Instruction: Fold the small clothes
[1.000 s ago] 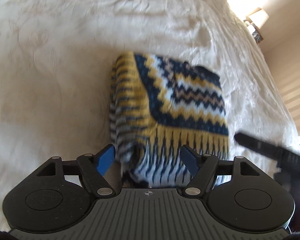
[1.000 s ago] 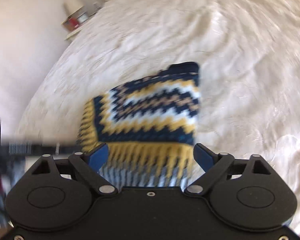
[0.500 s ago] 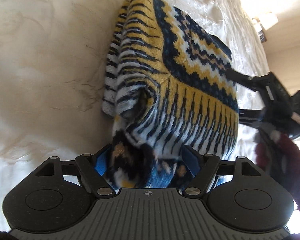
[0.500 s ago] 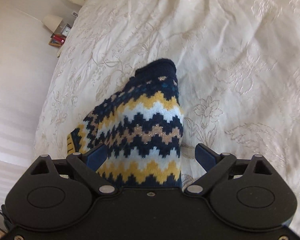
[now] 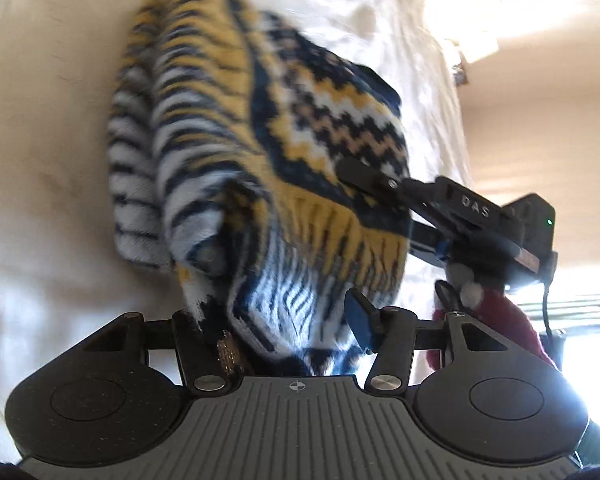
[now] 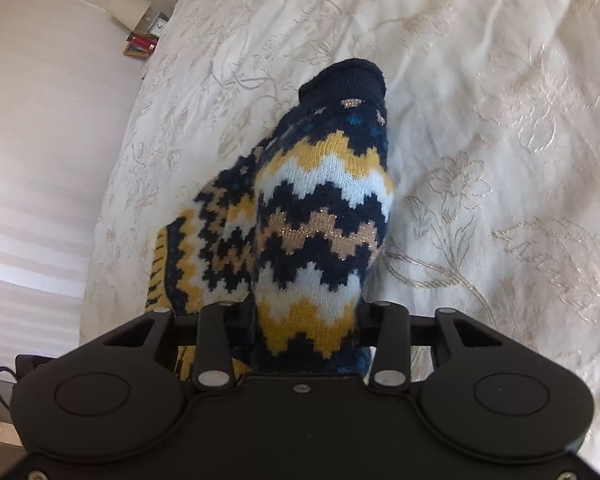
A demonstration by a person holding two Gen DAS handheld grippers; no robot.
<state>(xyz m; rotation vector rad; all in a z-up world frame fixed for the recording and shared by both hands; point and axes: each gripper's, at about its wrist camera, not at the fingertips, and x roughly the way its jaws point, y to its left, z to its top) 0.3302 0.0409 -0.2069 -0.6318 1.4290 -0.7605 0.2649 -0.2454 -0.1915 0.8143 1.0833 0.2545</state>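
A folded knit sweater [image 5: 236, 152] in navy, yellow and white zigzags and stripes lies bunched on the cream bed. My left gripper [image 5: 284, 332] is closed in on its near striped end, with fabric filling the gap between the fingers. My right gripper [image 6: 304, 320] is shut on the sweater's [image 6: 320, 216] zigzag side, fabric bulging up between its fingers. The right gripper also shows in the left wrist view [image 5: 364, 176], one finger lying on top of the sweater from the right.
The embroidered cream bedspread [image 6: 480, 160] spreads all around. A bedside stand with a lamp [image 6: 130, 10], a clock and books is at the far left of the right wrist view. Bright window light is at the right of the left wrist view.
Both grippers have come in onto the sweater and closed on it. The sweater is now bunched and lifted at its near end.
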